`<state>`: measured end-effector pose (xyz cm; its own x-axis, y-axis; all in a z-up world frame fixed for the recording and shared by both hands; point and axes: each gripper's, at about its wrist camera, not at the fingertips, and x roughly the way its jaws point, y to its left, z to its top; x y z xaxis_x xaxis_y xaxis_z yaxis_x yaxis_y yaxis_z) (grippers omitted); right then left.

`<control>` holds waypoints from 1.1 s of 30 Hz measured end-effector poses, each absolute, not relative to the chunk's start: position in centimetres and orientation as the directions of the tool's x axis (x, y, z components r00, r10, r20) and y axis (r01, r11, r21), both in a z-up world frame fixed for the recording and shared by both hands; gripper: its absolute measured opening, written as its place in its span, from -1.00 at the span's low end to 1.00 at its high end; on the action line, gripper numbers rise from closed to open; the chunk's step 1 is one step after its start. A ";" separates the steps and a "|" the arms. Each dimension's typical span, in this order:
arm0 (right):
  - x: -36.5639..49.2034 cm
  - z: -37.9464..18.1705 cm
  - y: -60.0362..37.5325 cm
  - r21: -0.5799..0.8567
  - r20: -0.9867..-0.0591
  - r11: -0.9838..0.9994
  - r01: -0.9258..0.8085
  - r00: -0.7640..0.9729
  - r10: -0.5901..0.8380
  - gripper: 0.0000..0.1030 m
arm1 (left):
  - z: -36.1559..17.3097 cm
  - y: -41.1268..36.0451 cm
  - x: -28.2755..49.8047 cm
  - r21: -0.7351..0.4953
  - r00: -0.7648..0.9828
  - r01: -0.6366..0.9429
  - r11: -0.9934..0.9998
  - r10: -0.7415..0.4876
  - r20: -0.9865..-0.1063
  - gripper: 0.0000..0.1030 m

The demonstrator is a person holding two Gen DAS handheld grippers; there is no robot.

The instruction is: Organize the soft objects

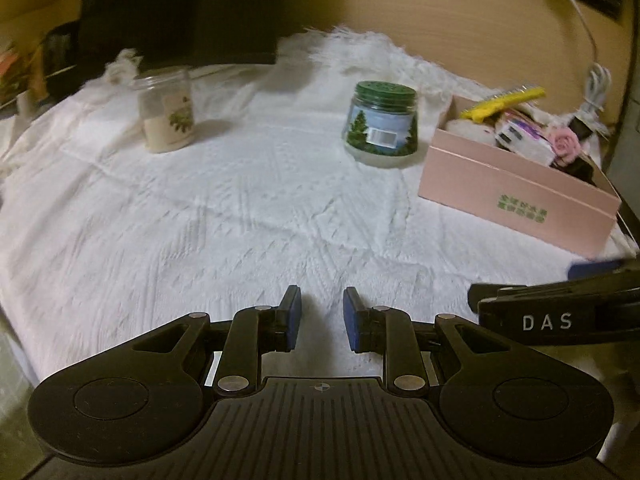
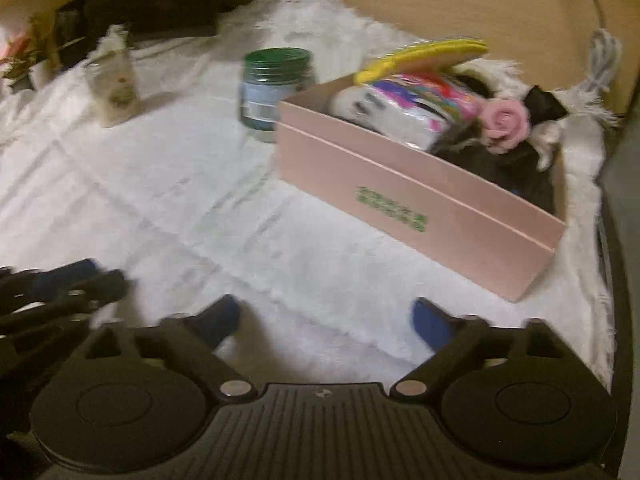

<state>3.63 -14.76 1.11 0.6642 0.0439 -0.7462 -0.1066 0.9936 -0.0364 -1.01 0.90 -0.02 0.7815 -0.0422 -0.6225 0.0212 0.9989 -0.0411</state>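
Textured white cloth (image 1: 224,208), rectangular pink cardboard box (image 2: 420,208), green-lidded glass jar (image 1: 380,124)

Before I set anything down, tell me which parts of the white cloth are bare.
Bare: the wide stretch of white textured cloth in front of the clear cream-filled jar and green-lidded glass jar, and the gap between them. Crowded: the open pink cardboard box on the right is stuffed full.
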 end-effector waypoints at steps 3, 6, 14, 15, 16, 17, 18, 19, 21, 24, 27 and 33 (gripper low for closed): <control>3.8 1.1 -15.7 0.001 -0.741 0.998 -0.060 0.670 0.041 1.00 | -0.3 -0.1 -1.4 0.015 0.796 0.012 1.000 0.000 -0.605 -0.50; 3.0 0.4 -15.8 -0.008 -0.692 0.997 -0.076 0.720 0.049 1.00 | -0.2 -0.5 -1.5 0.016 0.791 -0.016 1.000 0.023 -0.611 -0.50; 2.6 -0.1 -16.1 0.000 -0.653 0.995 -0.103 0.753 0.078 1.00 | -0.1 -0.7 -1.4 0.011 0.784 -0.039 0.999 0.038 -0.619 -0.50; 2.6 0.0 -16.1 0.000 -0.653 0.995 -0.103 0.753 0.078 1.00 | -0.1 -0.7 -1.3 0.014 0.783 -0.040 0.999 0.040 -0.620 -0.50; 2.7 0.1 -16.1 -0.001 -0.654 0.995 -0.103 0.753 0.077 1.00 | -0.1 -0.8 -1.3 0.017 0.783 -0.041 0.999 0.043 -0.621 -0.50; 2.7 0.1 -16.2 -0.002 -0.654 0.995 -0.103 0.753 0.077 1.00 | -0.1 -0.8 -1.3 0.021 0.783 -0.039 0.999 0.044 -0.621 -0.50; 2.8 0.1 -16.2 -0.002 -0.654 0.995 -0.103 0.753 0.076 1.00 | -0.1 -0.9 -1.3 0.023 0.783 -0.040 0.999 0.045 -0.620 -0.50; 2.6 0.1 -16.1 -0.003 -0.654 0.995 -0.102 0.753 0.076 1.00 | -0.1 -0.9 -1.3 0.023 0.784 -0.040 0.999 0.046 -0.620 -0.50; 2.5 0.2 -16.0 -0.010 -0.653 0.995 -0.100 0.754 0.070 1.00 | -0.1 -0.9 -1.3 0.023 0.785 -0.036 0.999 0.043 -0.618 -0.50; 2.5 0.2 -16.2 -0.005 -0.653 0.995 -0.101 0.753 0.073 1.00 | -0.1 -0.7 -1.3 0.015 0.786 -0.034 0.999 0.035 -0.617 -0.50; 2.5 0.1 -16.2 -0.005 -0.654 0.995 -0.104 0.753 0.075 1.00 | -0.1 -0.8 -1.4 0.021 0.787 -0.034 0.999 0.040 -0.616 -0.50; 2.5 0.2 -16.2 -0.005 -0.654 0.995 -0.104 0.753 0.075 1.00 | -0.1 -0.9 -1.3 0.023 0.782 -0.040 0.999 0.045 -0.621 -0.50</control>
